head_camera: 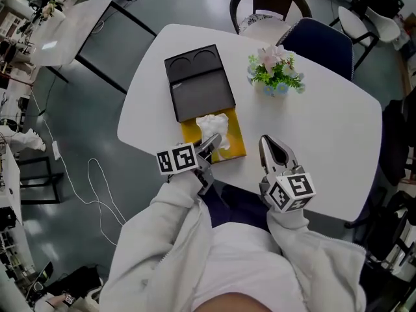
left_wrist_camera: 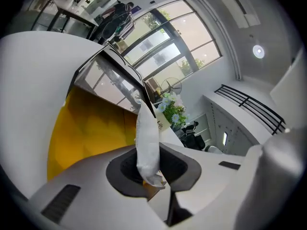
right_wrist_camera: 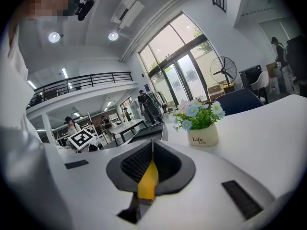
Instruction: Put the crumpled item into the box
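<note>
A crumpled white tissue [head_camera: 214, 126] lies over the yellow inside of the open box [head_camera: 236, 148] near the table's front edge. My left gripper [head_camera: 208, 147] is at the box's near end, shut on a tail of that tissue. In the left gripper view the tissue [left_wrist_camera: 147, 138] rises as a white strip from between the jaws of the left gripper [left_wrist_camera: 148, 170], with the yellow box [left_wrist_camera: 91, 128] just beyond. My right gripper [head_camera: 270, 145] is to the right of the box over bare table, shut and holding nothing. The right gripper view shows the right gripper [right_wrist_camera: 149, 169] with its jaws together.
The box's black lid [head_camera: 198, 86] lies folded back, away from me. A small pot of flowers [head_camera: 275, 70] [right_wrist_camera: 201, 128] stands at the back right of the white table [head_camera: 325, 129]. Chairs [head_camera: 318, 41] stand behind the table, and a cable lies on the floor at the left.
</note>
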The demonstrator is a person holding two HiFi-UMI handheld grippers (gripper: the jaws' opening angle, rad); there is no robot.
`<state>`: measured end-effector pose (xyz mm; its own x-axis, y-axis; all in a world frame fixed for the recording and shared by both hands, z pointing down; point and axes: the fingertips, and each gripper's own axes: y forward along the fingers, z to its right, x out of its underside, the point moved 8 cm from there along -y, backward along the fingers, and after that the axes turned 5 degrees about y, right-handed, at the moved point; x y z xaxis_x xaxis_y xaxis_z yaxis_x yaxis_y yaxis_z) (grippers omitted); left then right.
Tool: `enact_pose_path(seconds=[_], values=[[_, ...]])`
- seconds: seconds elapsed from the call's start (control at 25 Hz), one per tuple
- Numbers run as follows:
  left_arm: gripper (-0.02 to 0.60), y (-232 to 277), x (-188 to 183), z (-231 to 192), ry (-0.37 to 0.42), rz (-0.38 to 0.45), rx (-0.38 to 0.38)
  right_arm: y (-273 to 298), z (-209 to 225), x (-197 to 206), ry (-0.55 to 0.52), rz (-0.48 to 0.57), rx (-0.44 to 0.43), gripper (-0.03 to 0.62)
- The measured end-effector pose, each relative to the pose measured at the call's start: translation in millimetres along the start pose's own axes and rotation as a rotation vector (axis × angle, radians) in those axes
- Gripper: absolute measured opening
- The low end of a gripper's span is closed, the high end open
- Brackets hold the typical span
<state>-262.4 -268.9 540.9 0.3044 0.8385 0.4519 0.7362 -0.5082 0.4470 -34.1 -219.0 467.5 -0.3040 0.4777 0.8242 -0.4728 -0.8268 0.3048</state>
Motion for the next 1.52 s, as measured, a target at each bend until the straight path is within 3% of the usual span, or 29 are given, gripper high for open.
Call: enact_pose_path(seconds=[0.12, 0.36, 0.64, 0.88, 1.32, 1.52], values=[[0.061, 8.3, -5.7, -7.7, -0.009, -0.093, -0.023, -4.9, 3.5, 0.2, 0.013, 0.019, 0.032, 0.035], [0.061, 29.0, -8.0, -14.5, 0.086, -0.367, -0.041, -7.5, 6.9, -2.7, 0.028, 0.052, 0.087, 0.035], [0.061, 45.1, -4.8, -25.9, 0.162, -0.521, -0.078, -7.3, 5.9, -0.5, 0.041, 0.06, 0.126, 0.035], [0.063, 49.7, -3.8, -30.7, 0.148, -0.548, -0.083, -13.2, 8.3, 3.7, 0.06, 0.062, 0.153, 0.035], [0.16, 51.0, -8.2, -30.9, 0.264, -0.528, -0.145, -16.1, 8.3, 10.7, 0.06, 0.051, 0.14, 0.035], [0.236, 52.9, -6.9, -25.9, 0.282, -0.523, -0.14, -17.6, 8.6, 11.1, 0.058, 0.054, 0.133, 0.035]])
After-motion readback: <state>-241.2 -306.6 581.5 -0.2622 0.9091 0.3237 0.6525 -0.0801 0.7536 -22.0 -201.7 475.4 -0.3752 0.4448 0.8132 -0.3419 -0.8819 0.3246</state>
